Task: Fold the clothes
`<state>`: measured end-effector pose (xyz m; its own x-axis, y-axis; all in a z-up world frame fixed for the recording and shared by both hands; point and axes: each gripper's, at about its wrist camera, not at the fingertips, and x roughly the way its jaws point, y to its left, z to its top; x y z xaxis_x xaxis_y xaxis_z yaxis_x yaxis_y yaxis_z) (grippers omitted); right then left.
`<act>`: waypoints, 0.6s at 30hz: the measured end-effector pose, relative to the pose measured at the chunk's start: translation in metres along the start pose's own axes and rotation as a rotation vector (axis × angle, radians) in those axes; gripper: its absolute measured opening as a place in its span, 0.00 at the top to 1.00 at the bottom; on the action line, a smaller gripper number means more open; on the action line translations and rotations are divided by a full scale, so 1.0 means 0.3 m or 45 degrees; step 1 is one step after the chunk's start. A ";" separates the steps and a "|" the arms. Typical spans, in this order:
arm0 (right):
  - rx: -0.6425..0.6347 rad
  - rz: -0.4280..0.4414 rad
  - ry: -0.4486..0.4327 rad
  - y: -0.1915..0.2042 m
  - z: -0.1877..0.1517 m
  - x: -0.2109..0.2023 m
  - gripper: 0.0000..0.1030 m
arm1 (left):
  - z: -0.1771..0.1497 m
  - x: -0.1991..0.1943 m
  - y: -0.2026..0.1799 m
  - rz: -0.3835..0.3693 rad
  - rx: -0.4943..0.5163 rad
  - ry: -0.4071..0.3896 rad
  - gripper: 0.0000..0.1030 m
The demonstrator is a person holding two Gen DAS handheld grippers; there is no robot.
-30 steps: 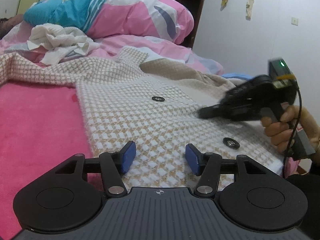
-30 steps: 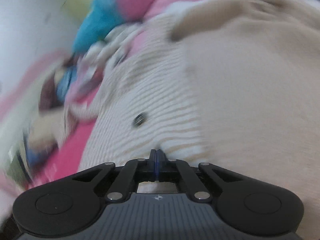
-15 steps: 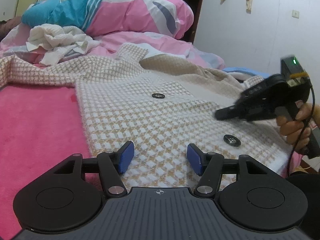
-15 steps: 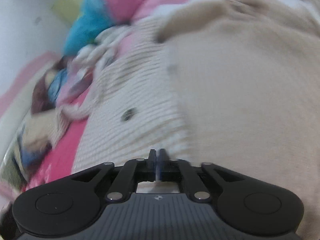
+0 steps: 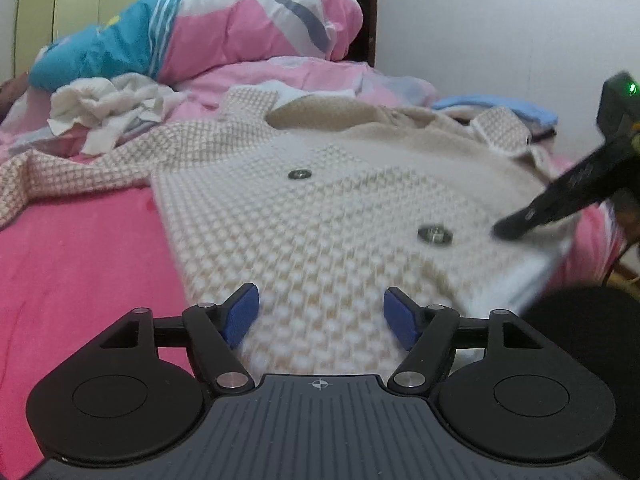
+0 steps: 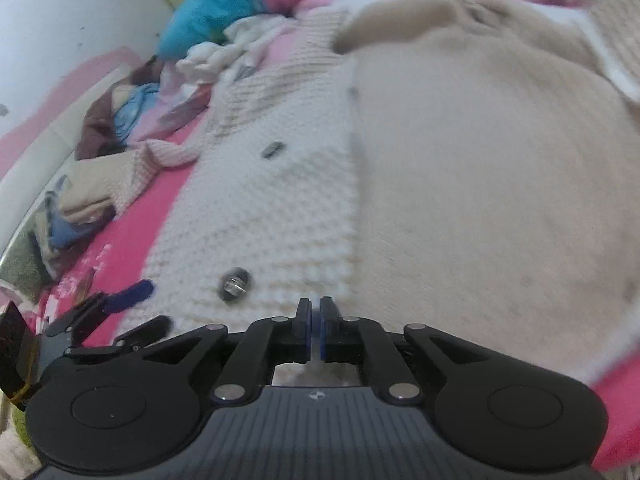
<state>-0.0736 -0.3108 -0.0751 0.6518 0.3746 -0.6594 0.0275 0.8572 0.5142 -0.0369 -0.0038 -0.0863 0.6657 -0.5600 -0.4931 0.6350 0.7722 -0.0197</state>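
A beige-and-white houndstooth jacket (image 5: pixel 320 216) lies spread flat on the pink bed sheet (image 5: pixel 80 260), its plain beige lining (image 6: pixel 480 168) showing on the right half. Two metal buttons (image 5: pixel 300 174) (image 5: pixel 435 235) run down its front. My left gripper (image 5: pixel 320 308) is open, low over the jacket's near hem, with checked cloth between the blue pads (image 5: pixel 240 314) but not pinched. My right gripper (image 6: pixel 315 312) is shut and hovers just over the hem next to the lower button (image 6: pixel 236 283). From the left wrist, the right gripper (image 5: pixel 520 224) comes in from the right.
A pink and blue quilt (image 5: pixel 240 32) is heaped at the head of the bed, with crumpled white clothes (image 5: pixel 108 108) in front of it. A blue garment (image 5: pixel 500 106) lies by the wall. More clothes (image 6: pixel 100 132) are piled along the far bed edge.
My right gripper, still shut, has slid down the jacket from near its middle to the hem by the lower button. My left gripper has shifted slightly forward and stayed open.
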 end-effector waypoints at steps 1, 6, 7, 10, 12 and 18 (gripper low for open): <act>-0.006 -0.013 -0.026 0.006 -0.002 -0.025 0.98 | -0.005 -0.015 -0.004 0.003 0.011 -0.004 0.33; -0.112 0.064 -0.076 0.085 -0.013 -0.071 0.96 | -0.028 -0.091 -0.023 0.018 0.063 -0.023 0.29; -0.132 0.112 -0.064 0.103 -0.018 -0.063 0.96 | -0.039 -0.096 -0.026 0.022 0.070 -0.008 0.29; -0.144 0.053 0.004 0.104 -0.036 0.000 0.96 | -0.088 -0.101 -0.015 0.019 0.010 0.041 0.28; -0.073 0.059 0.022 0.061 -0.045 0.013 0.97 | -0.117 -0.111 0.004 0.009 -0.073 0.047 0.29; -0.036 0.060 -0.032 0.054 -0.041 -0.063 0.95 | -0.114 -0.165 0.017 0.020 -0.093 0.060 0.29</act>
<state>-0.0948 -0.2995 -0.0610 0.6710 0.4059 -0.6205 -0.0249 0.8487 0.5282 -0.0798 0.0381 -0.0917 0.6552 -0.5342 -0.5342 0.5930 0.8017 -0.0744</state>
